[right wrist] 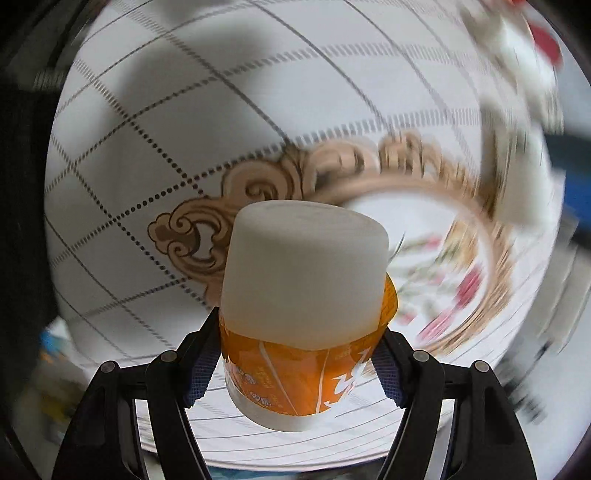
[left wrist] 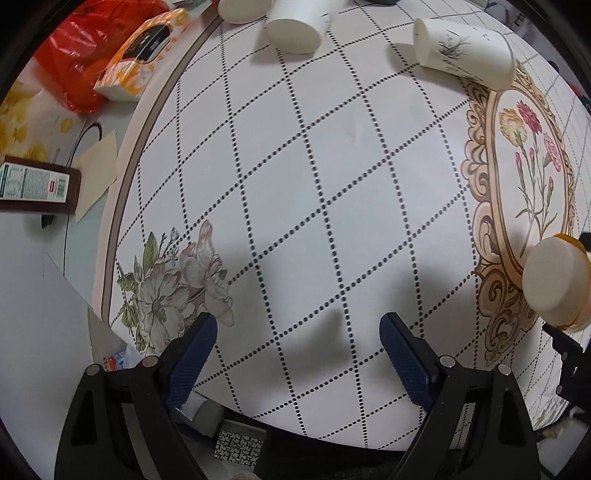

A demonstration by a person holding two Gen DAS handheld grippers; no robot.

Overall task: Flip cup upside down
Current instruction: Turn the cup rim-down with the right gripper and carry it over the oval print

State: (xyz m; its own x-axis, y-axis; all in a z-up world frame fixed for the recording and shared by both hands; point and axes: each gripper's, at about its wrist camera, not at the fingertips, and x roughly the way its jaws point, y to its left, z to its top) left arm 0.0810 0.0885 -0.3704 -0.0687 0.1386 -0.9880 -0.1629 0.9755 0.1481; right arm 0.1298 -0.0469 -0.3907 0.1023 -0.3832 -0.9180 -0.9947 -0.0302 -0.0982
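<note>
Right tool [right wrist: 295,373] pinches the orange-banded cup [right wrist: 303,280] by its sides, mid-turn above the worktop [right wrist: 155,155]; left tool [left wrist: 299,354] hangs spread, out of the way.

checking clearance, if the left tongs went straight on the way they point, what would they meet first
Likely only the tablecloth: the left tongs are open and empty over it. The paper cups lie far ahead; depth is unclear.

No legible txt; cup [right wrist: 295,314] label print too blurred
</note>
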